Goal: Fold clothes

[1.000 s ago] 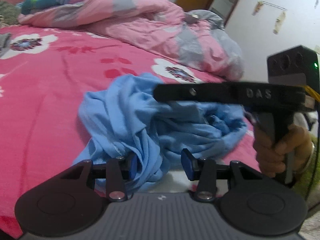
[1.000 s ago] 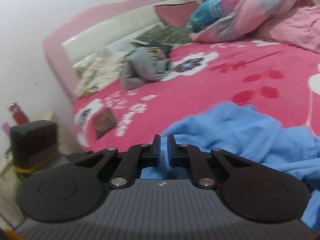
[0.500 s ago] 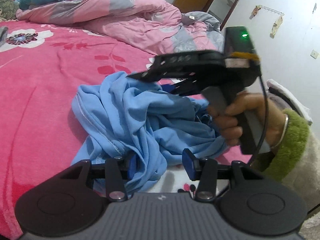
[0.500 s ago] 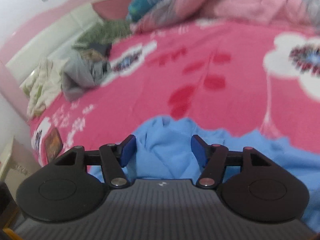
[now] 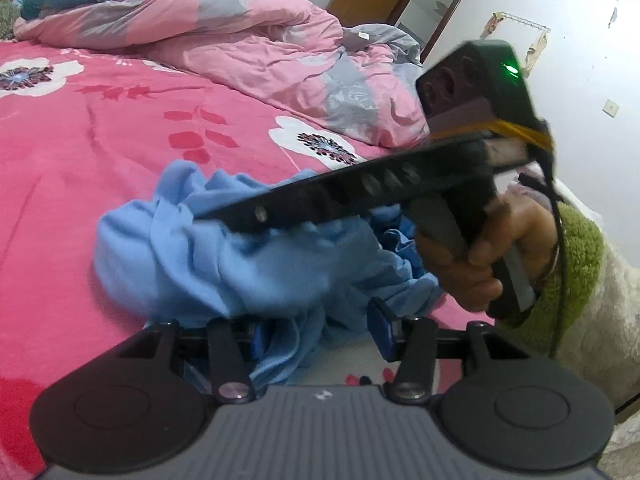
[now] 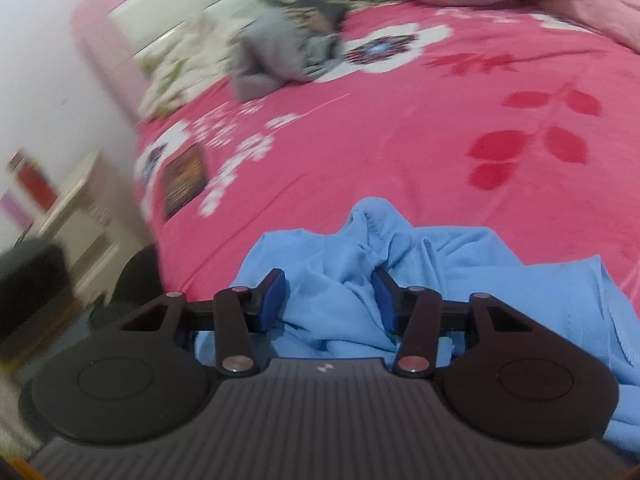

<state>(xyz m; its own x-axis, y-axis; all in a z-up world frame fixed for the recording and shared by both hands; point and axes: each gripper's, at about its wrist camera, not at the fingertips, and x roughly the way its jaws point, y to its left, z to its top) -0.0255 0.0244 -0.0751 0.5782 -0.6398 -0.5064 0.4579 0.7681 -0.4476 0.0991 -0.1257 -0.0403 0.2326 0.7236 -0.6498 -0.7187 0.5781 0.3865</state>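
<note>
A crumpled light-blue garment (image 5: 240,264) lies in a heap on the pink flowered bed sheet (image 5: 80,168). My left gripper (image 5: 318,334) sits low at the heap's near edge. Its jaws are opening, and a hanging fold rests against the left pad without being pinched. In the left wrist view a hand (image 5: 480,260) holds the right tool's black body (image 5: 360,192), slanting down into the top of the heap. In the right wrist view my right gripper (image 6: 329,300) straddles a ridge of the blue garment (image 6: 440,264). Its jaws are closing, but the pads stand apart from the cloth.
A bunched pink and grey quilt (image 5: 248,44) fills the far side of the bed. A grey garment (image 6: 280,60) and a pale one (image 6: 176,76) lie near the headboard (image 6: 120,16). A dark card (image 6: 184,180) lies near the bed's edge, beside a bedside table (image 6: 80,200).
The right gripper went from shut to open and tipped down onto the blue heap, then narrowed a little. The left gripper stayed put and its jaws widened slightly.
</note>
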